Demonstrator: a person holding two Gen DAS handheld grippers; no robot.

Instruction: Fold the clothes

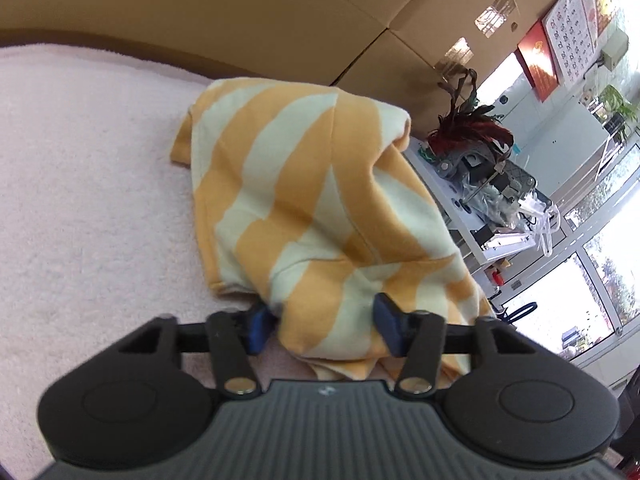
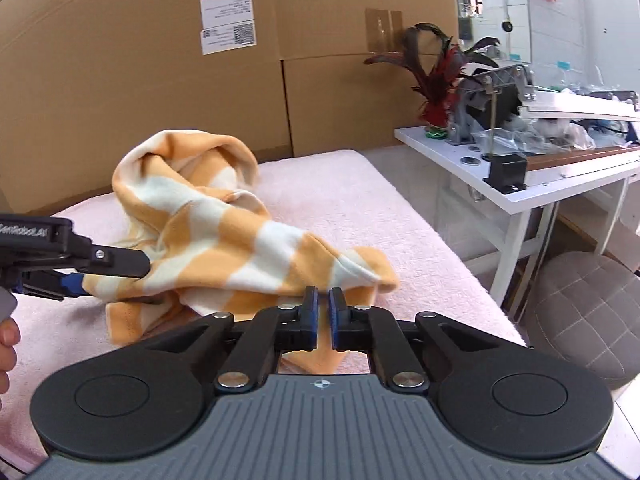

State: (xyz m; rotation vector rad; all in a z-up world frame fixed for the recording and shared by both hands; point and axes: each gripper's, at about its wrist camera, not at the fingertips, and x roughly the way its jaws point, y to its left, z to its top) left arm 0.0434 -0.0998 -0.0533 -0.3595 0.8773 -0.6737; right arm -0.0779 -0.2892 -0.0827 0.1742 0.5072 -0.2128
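Cardboard boxes (image 2: 160, 80) bear white barcode labels (image 2: 227, 21).

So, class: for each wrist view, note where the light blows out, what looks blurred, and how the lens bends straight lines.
Left wrist view: the windows blow out white, the striped garment looks slightly soft, and the cardboard boxes bow. Right wrist view: lighting is even, the garment's raised end is motion-blurred, and the white table bends near the frame edge.

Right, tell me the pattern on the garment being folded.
Broad orange and pale cream stripes on the garment, clearest in the left wrist view.
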